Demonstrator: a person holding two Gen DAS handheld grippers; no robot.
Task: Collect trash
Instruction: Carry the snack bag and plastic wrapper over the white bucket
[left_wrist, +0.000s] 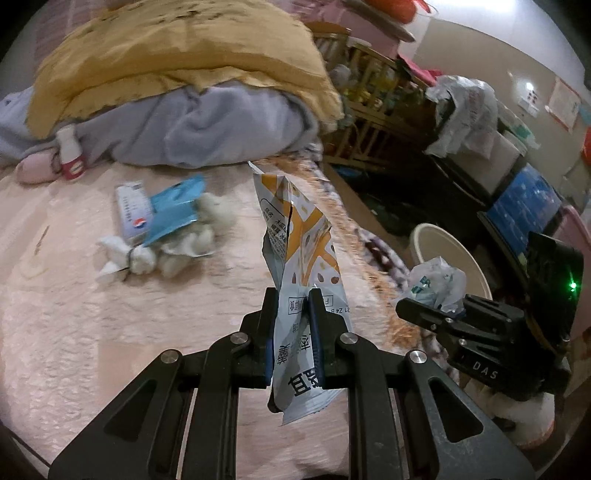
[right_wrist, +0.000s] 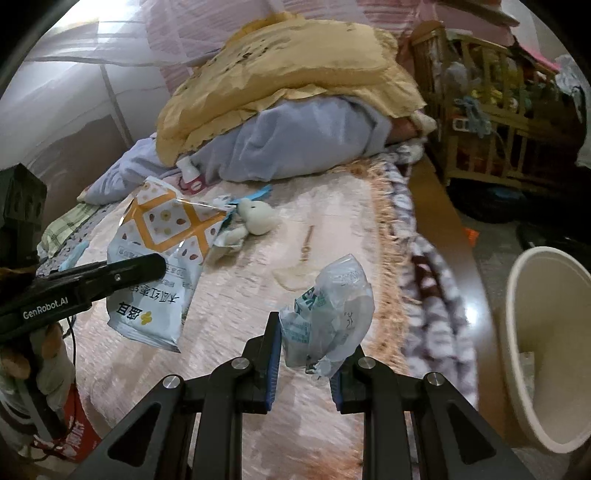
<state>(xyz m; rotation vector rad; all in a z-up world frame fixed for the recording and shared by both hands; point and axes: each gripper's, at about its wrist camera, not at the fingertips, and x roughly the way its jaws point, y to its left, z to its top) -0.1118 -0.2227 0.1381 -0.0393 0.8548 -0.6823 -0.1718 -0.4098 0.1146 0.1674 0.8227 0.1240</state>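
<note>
Pale pink quilted bedding (left_wrist: 110, 332) is spreading under both grippers, with clutter crowding the bedroom behind it. Over it the left gripper (left_wrist: 291, 295) is pinching a tall, flattened white-and-orange foil snack bag (left_wrist: 295, 236) between its blue-lined pads, the bag standing upright above the jaws and hanging out below them too. The right gripper (right_wrist: 314, 332) is clamping a crumpled clear plastic wrapper with green print (right_wrist: 332, 310), which is bulging above the fingertips; in the left wrist view that gripper is sitting at the right, near the bed's edge, and the wrapper is showing against the bin behind it.

Further out on the bedding more litter is lying in a loose heap: a small white carton with blue print (left_wrist: 133, 210), a torn blue wrapper (left_wrist: 173, 214) across it, and wads of white tissue (left_wrist: 162, 254) just beside them. A little white bottle with a red base (left_wrist: 70, 155) is leaning against a grey-blue blanket (left_wrist: 207, 125), and a mustard-yellow quilt (left_wrist: 166, 55) is lying piled on top of that. Off the fringed bed edge, a round cream plastic bin (right_wrist: 539, 350) is standing on the floor, and a wooden cot (right_wrist: 491, 103) full of toys is sitting beyond it.
</note>
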